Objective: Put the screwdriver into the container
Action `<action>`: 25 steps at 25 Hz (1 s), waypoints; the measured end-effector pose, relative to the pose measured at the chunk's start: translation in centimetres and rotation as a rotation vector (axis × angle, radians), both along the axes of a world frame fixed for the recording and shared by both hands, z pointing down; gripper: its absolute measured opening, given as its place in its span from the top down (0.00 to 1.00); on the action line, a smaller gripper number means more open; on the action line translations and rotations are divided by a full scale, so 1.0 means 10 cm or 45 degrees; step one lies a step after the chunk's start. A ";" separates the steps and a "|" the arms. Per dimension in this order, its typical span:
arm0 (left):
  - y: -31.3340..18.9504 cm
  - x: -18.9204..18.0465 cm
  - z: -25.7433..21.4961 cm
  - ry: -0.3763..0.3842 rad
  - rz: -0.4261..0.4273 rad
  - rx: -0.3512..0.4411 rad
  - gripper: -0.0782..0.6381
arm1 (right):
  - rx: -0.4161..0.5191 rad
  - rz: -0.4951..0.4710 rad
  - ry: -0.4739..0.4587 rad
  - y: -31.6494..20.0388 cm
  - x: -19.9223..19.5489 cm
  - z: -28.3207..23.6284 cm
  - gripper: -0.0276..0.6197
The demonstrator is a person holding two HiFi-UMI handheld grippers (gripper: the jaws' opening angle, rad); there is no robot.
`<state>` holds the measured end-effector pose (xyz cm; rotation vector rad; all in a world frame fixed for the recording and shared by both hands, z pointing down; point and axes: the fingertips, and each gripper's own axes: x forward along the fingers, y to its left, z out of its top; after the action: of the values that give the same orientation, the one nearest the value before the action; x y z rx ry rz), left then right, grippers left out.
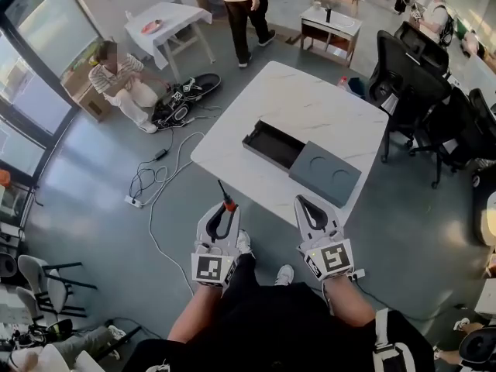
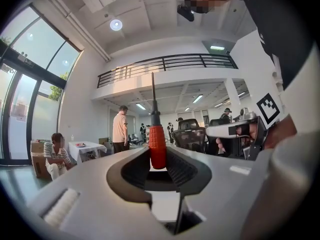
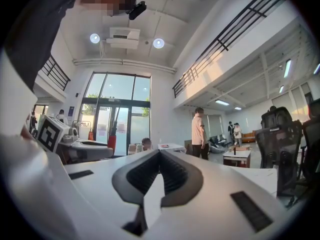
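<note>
My left gripper [image 1: 223, 211] is shut on a screwdriver [image 1: 226, 198] with a red handle, and its dark shaft points away from me toward the table. In the left gripper view the screwdriver [image 2: 157, 144] stands upright between the ribbed pads [image 2: 179, 170] of the left gripper [image 2: 158, 156]. The container [image 1: 273, 144], a dark open rectangular box, lies on the white table [image 1: 310, 107] ahead, with a grey lid [image 1: 325, 173] beside it on the right. My right gripper [image 1: 304, 203] is held level with the left one, before the table's near edge. The right gripper [image 3: 160, 154] is shut, with nothing between its pads.
Black office chairs [image 1: 411, 76] stand to the right of the table. Cables and a power strip [image 1: 147, 183] lie on the floor to the left. A person sits on the floor [image 1: 120, 84] near a small white table [image 1: 167, 22], and another person stands [image 1: 244, 6] behind.
</note>
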<state>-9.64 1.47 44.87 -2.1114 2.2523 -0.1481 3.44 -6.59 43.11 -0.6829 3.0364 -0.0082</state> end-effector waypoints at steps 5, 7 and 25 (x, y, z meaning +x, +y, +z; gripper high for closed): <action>-0.40 -0.23 0.07 0.037 0.051 -0.005 0.75 | 0.006 0.038 0.015 -0.32 -0.25 0.01 0.95; -0.58 -0.32 0.10 0.047 0.087 -0.022 0.75 | 0.011 0.056 0.021 -0.46 -0.36 -0.01 0.95; -1.76 -1.17 0.27 -0.078 0.450 -0.101 0.75 | 0.013 0.369 0.025 -1.26 -1.21 -0.16 0.95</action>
<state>-21.30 -16.13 47.55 -2.4655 1.8317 -0.2847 -8.66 -19.15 41.55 -1.1193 2.9215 0.0206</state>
